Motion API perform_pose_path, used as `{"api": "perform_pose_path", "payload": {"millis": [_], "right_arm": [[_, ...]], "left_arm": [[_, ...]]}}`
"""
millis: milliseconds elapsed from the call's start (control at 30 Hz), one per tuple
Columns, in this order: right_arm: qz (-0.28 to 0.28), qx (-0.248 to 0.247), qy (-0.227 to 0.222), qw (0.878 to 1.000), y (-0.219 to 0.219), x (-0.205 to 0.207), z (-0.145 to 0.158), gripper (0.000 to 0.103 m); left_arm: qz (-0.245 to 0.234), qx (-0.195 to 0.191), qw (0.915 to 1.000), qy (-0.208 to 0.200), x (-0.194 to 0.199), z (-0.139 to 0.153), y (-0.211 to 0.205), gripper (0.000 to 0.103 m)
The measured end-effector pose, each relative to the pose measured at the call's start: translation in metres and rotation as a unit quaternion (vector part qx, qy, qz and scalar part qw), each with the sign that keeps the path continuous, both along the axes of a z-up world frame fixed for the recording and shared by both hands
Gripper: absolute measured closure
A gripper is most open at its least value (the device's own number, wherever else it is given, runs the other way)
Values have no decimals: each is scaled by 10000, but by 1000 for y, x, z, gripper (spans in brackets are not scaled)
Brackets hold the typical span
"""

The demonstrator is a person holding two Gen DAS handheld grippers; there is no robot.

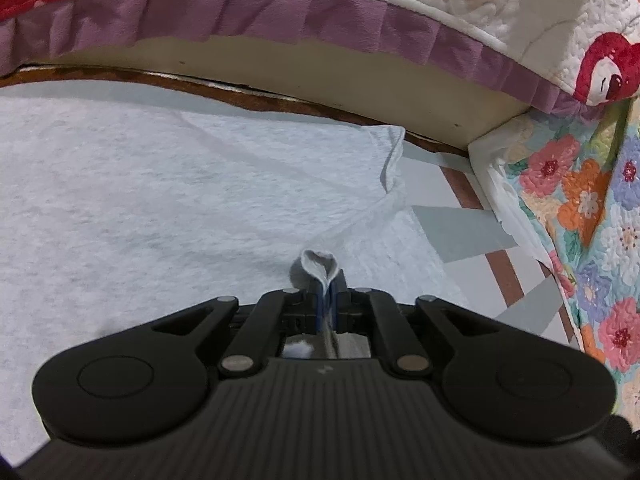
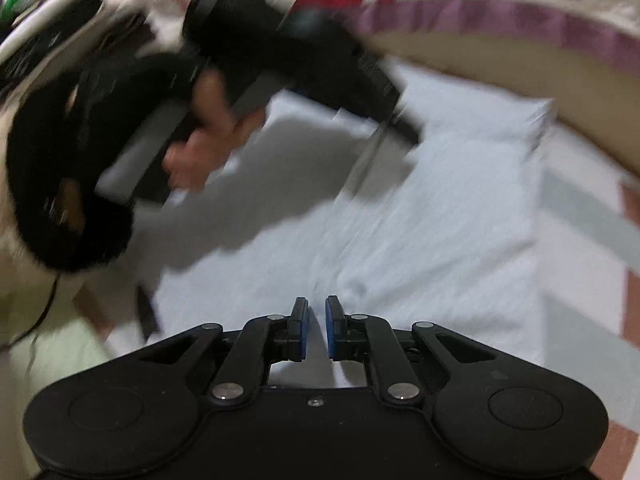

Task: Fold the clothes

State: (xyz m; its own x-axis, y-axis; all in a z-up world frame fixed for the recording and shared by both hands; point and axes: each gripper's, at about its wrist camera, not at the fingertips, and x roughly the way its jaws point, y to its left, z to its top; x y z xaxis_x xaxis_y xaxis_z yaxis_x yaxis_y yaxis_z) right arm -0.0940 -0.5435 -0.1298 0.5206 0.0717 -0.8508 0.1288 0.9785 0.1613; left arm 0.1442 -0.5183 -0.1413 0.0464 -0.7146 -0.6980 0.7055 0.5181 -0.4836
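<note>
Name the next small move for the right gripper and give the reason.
Probably close the right gripper on the white garment just ahead of it. Its jaws stand slightly apart with nothing between them, while the left gripper is shut on a pinched fold of the cloth, so a second hold seems needed before folding.

Both wrist views look forward and down from close above the pale grey garment (image 1: 160,208) toward the bed edge (image 1: 320,76), the blurred right view also catching the left gripper (image 2: 400,124).
</note>
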Motion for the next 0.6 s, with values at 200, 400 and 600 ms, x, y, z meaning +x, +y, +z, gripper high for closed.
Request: {"api": "perform_pose_path", "payload": {"millis": [200,400,600], "right_arm": [[-1148,157,-234,9930,-31,-24,-5,69],[-2280,311,-464,9720,-61,-49,-11,55],[-3244,459,-694,9423,-86,-72,-16,49]], "left_arm": [[75,165,9982,-572,5,13,45,89],[3,218,9976,-652,3,22,90,85],[-56,413,9958,-816,-1,38,127,81]]}}
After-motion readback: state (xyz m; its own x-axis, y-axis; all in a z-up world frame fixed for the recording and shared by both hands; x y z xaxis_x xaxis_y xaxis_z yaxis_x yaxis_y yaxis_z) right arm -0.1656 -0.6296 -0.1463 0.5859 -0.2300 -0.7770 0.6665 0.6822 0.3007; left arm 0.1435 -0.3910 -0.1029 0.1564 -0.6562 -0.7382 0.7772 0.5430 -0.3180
